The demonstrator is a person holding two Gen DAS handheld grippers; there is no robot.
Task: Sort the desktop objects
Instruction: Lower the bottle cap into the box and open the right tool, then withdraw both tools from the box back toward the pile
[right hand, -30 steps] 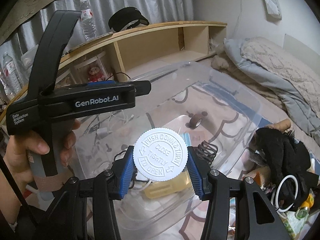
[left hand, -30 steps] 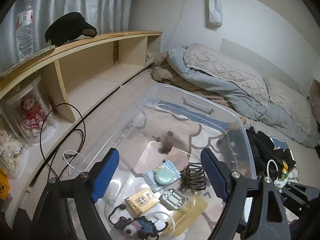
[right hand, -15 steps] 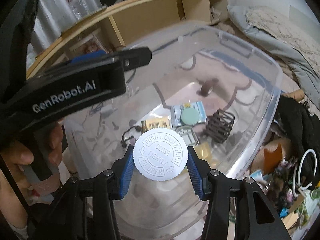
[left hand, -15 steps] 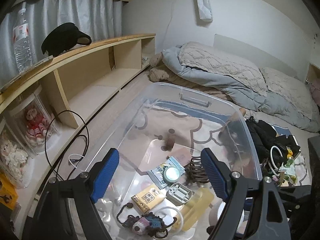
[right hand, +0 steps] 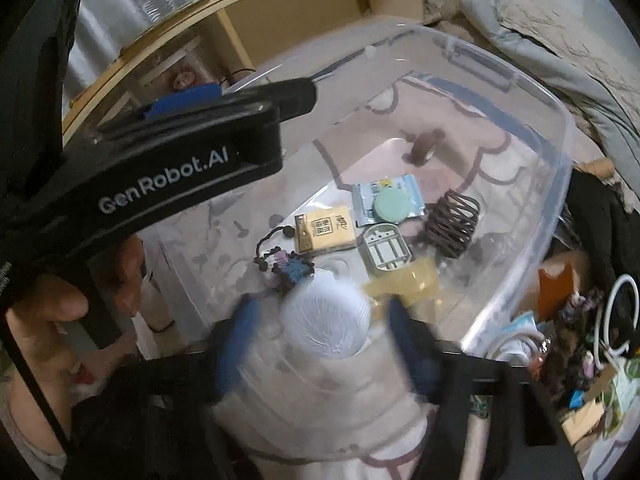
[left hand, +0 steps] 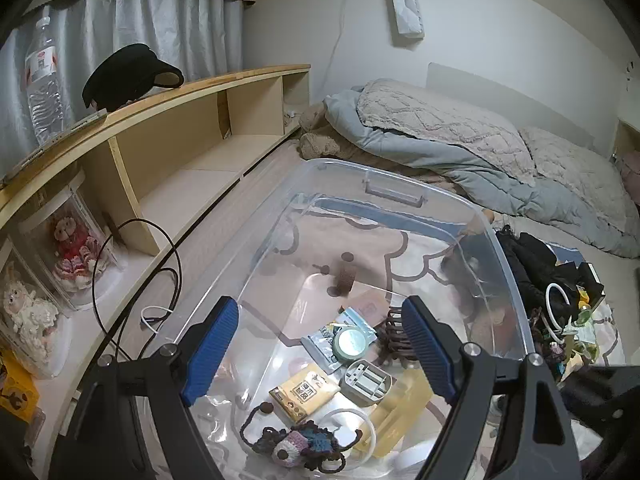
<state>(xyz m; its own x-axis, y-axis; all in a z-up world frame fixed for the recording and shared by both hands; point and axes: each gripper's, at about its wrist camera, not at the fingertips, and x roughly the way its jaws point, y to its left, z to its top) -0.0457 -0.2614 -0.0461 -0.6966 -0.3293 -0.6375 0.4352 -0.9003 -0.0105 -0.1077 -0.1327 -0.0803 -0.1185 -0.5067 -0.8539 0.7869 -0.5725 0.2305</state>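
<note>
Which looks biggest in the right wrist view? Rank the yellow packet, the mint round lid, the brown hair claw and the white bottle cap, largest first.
1. white bottle cap, though it is blurred and nearest the camera, so its lead is unsure.
2. yellow packet and brown hair claw look alike; no ranking between them.
3. mint round lid.

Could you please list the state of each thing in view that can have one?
Clear plastic storage bin: lidless, partly filled.
White ribbed bottle cap: blurred, between the parted pads.
Right gripper: jaws have just been opening.
Left gripper: open, empty.
Clear water bottle: upright, capped.
</note>
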